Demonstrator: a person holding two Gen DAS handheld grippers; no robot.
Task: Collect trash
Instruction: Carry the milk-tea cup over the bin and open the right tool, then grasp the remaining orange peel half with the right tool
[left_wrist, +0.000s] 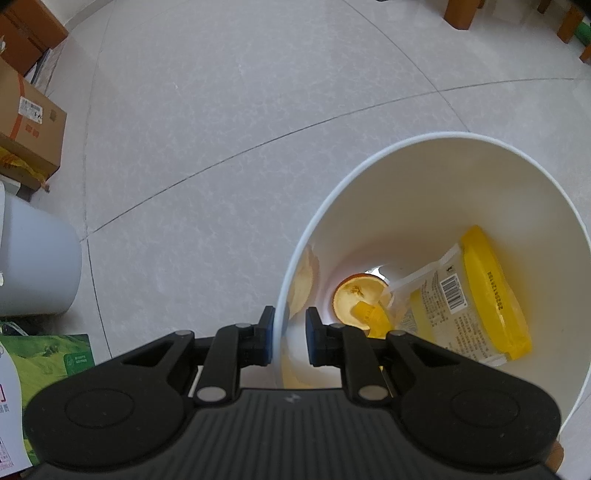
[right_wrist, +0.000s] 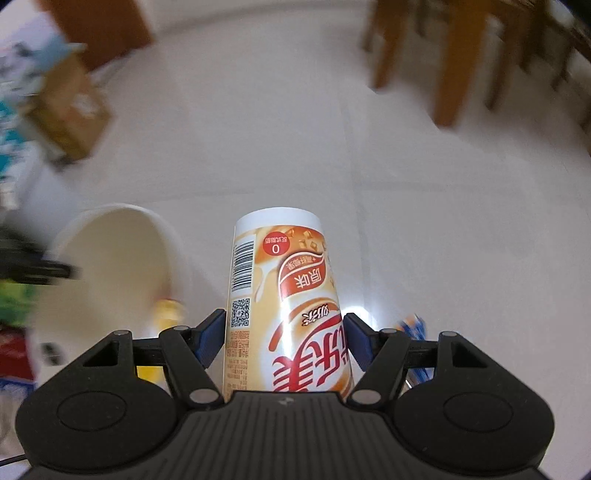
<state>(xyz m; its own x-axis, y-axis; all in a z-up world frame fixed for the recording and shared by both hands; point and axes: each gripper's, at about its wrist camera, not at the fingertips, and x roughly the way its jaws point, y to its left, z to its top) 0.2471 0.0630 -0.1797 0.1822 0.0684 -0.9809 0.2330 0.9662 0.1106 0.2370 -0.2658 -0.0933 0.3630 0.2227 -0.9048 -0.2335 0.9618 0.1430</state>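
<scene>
My left gripper (left_wrist: 290, 332) is shut on the near rim of a white bin (left_wrist: 424, 177), one pad outside the wall and one inside. In the bin lie a yellow-lidded container with a barcode label (left_wrist: 491, 291), an orange peel (left_wrist: 356, 301) and other yellow scraps. My right gripper (right_wrist: 286, 332) is shut on a paper milk-tea cup (right_wrist: 284, 280), held upside down above the floor, with blue pads pressing both sides. In the right wrist view the white bin (right_wrist: 110, 266) sits blurred at the lower left of the cup. A blue wrapper (right_wrist: 413, 328) lies on the floor to its right.
Cardboard boxes (left_wrist: 29, 122) and a pale round container (left_wrist: 37, 258) stand at the left, with a green bag (left_wrist: 48, 354) below them. Wooden furniture legs (right_wrist: 454, 62) stand at the back right. Light tiled floor (left_wrist: 240, 129) stretches beyond the bin.
</scene>
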